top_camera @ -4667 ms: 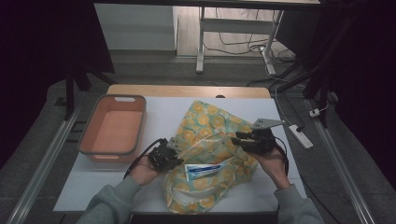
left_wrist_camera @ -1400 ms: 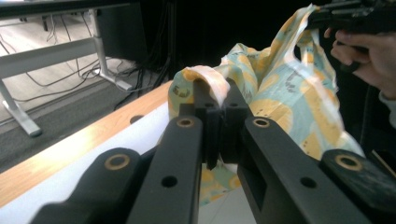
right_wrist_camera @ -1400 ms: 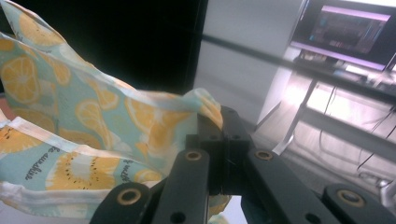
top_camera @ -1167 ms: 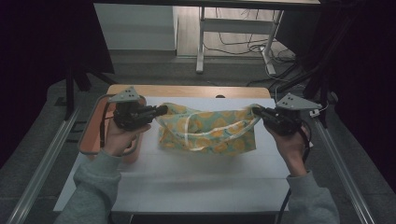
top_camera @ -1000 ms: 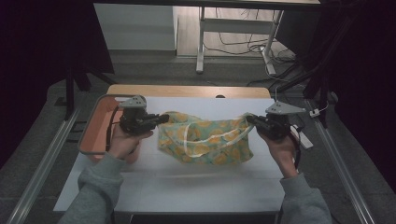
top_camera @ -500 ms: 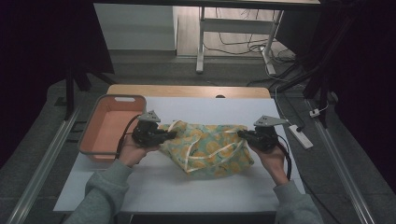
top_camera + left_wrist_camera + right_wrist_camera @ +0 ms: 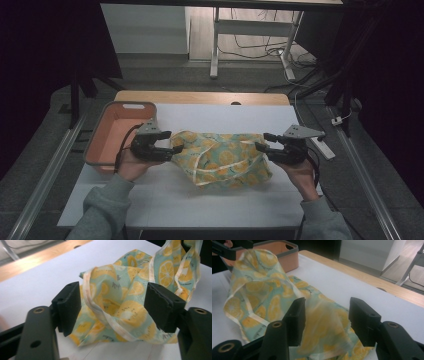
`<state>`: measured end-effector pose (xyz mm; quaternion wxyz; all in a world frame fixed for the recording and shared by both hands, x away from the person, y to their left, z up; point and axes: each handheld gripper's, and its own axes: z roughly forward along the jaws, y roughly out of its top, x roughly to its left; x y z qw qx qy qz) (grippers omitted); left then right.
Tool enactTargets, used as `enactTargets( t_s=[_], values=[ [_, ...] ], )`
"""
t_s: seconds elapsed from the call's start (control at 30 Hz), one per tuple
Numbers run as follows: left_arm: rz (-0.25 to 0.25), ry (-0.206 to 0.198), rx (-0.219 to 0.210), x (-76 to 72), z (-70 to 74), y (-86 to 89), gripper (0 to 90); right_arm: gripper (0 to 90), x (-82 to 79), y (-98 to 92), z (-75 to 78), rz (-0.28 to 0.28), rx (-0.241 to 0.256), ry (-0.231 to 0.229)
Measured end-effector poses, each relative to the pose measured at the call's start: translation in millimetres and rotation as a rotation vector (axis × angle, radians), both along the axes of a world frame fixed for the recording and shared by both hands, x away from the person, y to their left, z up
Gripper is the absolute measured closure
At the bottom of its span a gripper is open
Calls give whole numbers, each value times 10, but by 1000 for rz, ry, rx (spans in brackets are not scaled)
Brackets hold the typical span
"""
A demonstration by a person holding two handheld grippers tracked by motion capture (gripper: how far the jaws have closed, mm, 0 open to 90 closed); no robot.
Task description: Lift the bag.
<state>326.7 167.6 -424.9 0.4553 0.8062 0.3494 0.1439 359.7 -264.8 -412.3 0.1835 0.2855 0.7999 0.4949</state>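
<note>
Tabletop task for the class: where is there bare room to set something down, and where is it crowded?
Free: the white strip along the near edge of the table, in front of the lemon-print cloth bag, and the strip behind it toward the wooden edge. Crowded: the middle, where the left gripper and right gripper flank the bag, beside the orange bin.

I work in a lab: my white bench sits among dark frame rails, with loose cables and a power strip beside it.
</note>
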Motion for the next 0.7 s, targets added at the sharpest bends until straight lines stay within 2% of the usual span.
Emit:
enactTargets(
  t_s=[0.13,0.37,0.43,0.57,0.7],
  values=[
    [21,-9,-5,-130,8,120,283,448,-90,-125,45,-10,14,-3],
    [43,2,61,-332,-126,225,284,442,-230,-339,-48,-48,-1,19],
    [50,14,64,-373,-184,255,284,442,-286,-397,-77,-55,-6,22],
    [57,39,75,-449,-303,294,285,441,-400,-487,-179,-67,-35,28],
    [63,52,81,-509,-384,309,285,440,-475,-540,-351,-74,-67,41]
  ],
)
